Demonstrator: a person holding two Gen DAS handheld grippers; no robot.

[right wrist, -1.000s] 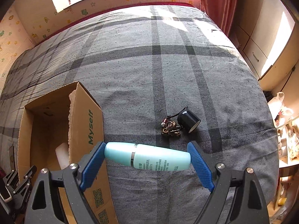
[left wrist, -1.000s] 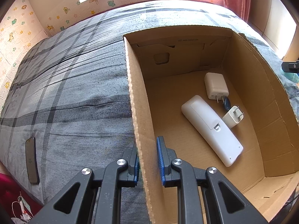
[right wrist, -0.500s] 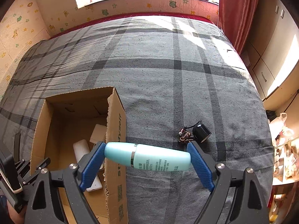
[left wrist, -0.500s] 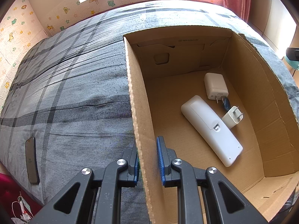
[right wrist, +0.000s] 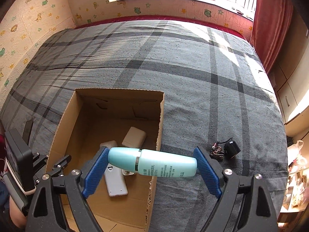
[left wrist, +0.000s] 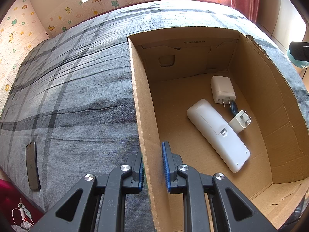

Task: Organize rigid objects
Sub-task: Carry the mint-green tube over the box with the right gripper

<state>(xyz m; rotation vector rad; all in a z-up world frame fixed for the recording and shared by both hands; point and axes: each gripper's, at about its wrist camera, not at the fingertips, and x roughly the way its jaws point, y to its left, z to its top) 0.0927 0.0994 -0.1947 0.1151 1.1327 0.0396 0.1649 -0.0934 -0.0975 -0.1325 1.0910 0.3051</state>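
An open cardboard box sits on a grey plaid bed. My left gripper is shut on the box's left wall, one finger on each side. Inside lie a white remote, a large white charger and a small white plug. My right gripper is shut on a teal bottle, held lengthwise between the pads, above the box's right wall. The left gripper also shows in the right wrist view.
A small black cylinder with a metal keychain lies on the bed right of the box. A dark phone lies near the bed's left edge. Cabinets and a red curtain stand at the right.
My right gripper has risen and moved left with the teal bottle, from beside the box to over its right wall. The left gripper and box have not moved.
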